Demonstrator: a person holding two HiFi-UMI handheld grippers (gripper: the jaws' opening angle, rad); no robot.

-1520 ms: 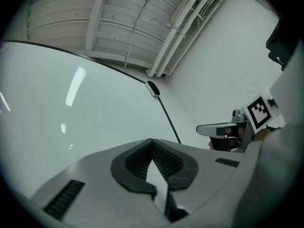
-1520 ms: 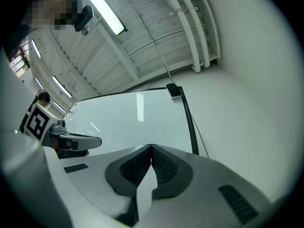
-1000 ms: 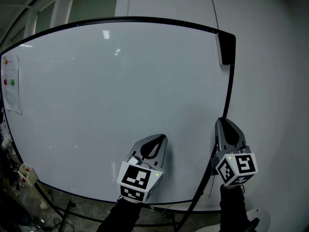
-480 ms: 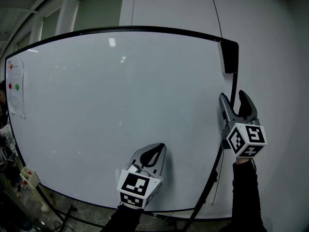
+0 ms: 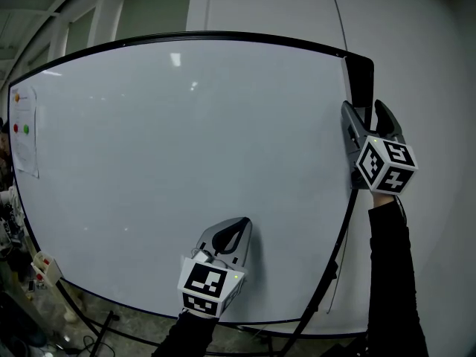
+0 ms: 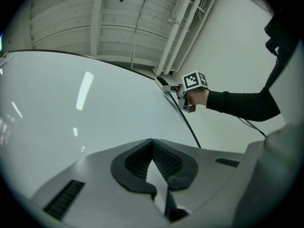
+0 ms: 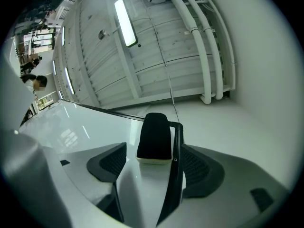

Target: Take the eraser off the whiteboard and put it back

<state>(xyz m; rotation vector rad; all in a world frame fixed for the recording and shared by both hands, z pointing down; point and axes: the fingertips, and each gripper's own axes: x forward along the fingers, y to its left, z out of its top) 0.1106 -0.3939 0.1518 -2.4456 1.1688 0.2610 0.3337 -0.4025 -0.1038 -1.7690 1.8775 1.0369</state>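
Eraser of black felt on a pale base [image 5: 360, 80] sits upright on the top right corner of the large white whiteboard [image 5: 186, 162], just inside its thin black frame. The right gripper [image 5: 366, 114], a grey two-jaw tool with a marker cube, is held up at that corner on a black-sleeved arm. Its jaws have just been opening and stand wide apart. In the right gripper view [image 7: 154, 167] the eraser's [image 7: 154, 137] lower end shows in the gap between them, with both dark pads clear of its sides and the frame's edge running through the same gap. The left gripper [image 5: 236, 233] is low, in front of the board's lower part, well apart from the eraser. In the left gripper view its jaws [image 6: 153, 148] are closed together on nothing.
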